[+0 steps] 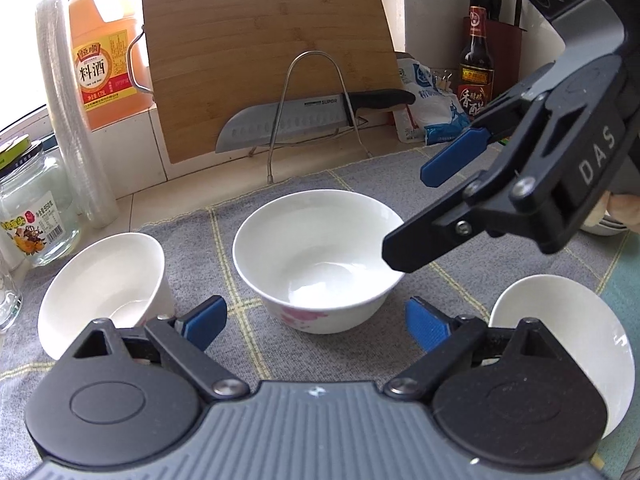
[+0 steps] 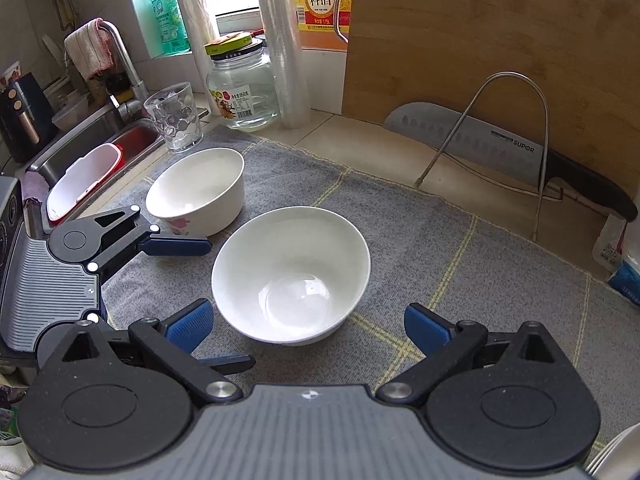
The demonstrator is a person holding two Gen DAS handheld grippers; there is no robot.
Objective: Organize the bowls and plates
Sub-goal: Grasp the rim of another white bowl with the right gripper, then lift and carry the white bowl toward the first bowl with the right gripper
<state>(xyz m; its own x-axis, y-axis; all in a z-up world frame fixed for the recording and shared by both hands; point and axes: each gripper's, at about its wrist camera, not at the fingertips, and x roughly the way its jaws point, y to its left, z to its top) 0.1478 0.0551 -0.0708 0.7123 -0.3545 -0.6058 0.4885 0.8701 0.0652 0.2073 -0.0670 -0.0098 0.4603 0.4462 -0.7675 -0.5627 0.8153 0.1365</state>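
Note:
A white bowl with a pink flower (image 1: pixel 320 256) stands upright on the grey mat (image 1: pixel 360 184), just ahead of my left gripper (image 1: pixel 316 324), which is open and empty. In the right wrist view the same bowl (image 2: pixel 292 276) sits in front of my right gripper (image 2: pixel 308 326), also open and touching nothing. The right gripper (image 1: pixel 408 212) reaches in from the right over that bowl's rim. The left gripper (image 2: pixel 232 304) comes in from the left. A second white bowl (image 1: pixel 108 292) (image 2: pixel 200 192) stands to the left. A third bowl (image 1: pixel 560 336) lies tilted at the right.
A bamboo cutting board (image 1: pixel 264 56) leans on the back wall with a knife (image 1: pixel 288 120) on a wire rack (image 2: pixel 508 128). A cooking wine jug (image 1: pixel 100 64), glass jar (image 2: pixel 244 88), cling film roll (image 2: pixel 284 40), tumbler (image 2: pixel 174 116) and sink (image 2: pixel 92 148) are at the left; a dark bottle (image 1: pixel 476 60) at the right.

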